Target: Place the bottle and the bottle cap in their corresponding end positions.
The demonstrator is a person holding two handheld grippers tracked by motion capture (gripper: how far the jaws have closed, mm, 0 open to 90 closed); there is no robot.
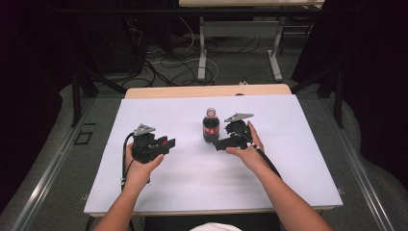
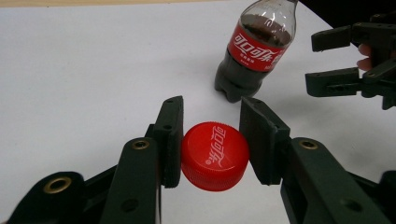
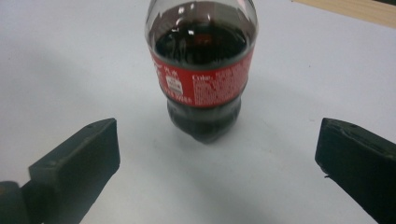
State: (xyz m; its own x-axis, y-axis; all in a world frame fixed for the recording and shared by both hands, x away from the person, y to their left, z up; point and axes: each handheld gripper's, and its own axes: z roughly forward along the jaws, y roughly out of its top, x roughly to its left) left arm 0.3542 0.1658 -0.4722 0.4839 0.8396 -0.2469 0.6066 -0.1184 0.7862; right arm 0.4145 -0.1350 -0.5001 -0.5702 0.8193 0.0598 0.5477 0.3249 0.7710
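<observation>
A small cola bottle [image 1: 210,127] with a red label stands upright on the white sheet [image 1: 192,173]. My left gripper [image 1: 167,143] is to its left, shut on a red bottle cap [image 2: 215,156] that sits sideways between the pads just above the sheet. In the left gripper view the bottle [image 2: 254,51] stands beyond the jaws. My right gripper [image 1: 217,143] lies just right of the bottle's base, pointing at it. In the right gripper view the jaws stand wide open on either side of the bottle [image 3: 201,70], a little short of it.
The white sheet covers most of a wooden table [image 1: 207,90]. Behind the table, cables [image 1: 163,67] and a desk's legs [image 1: 202,53] stand on the floor. A metal rail [image 1: 53,168] runs along the left side.
</observation>
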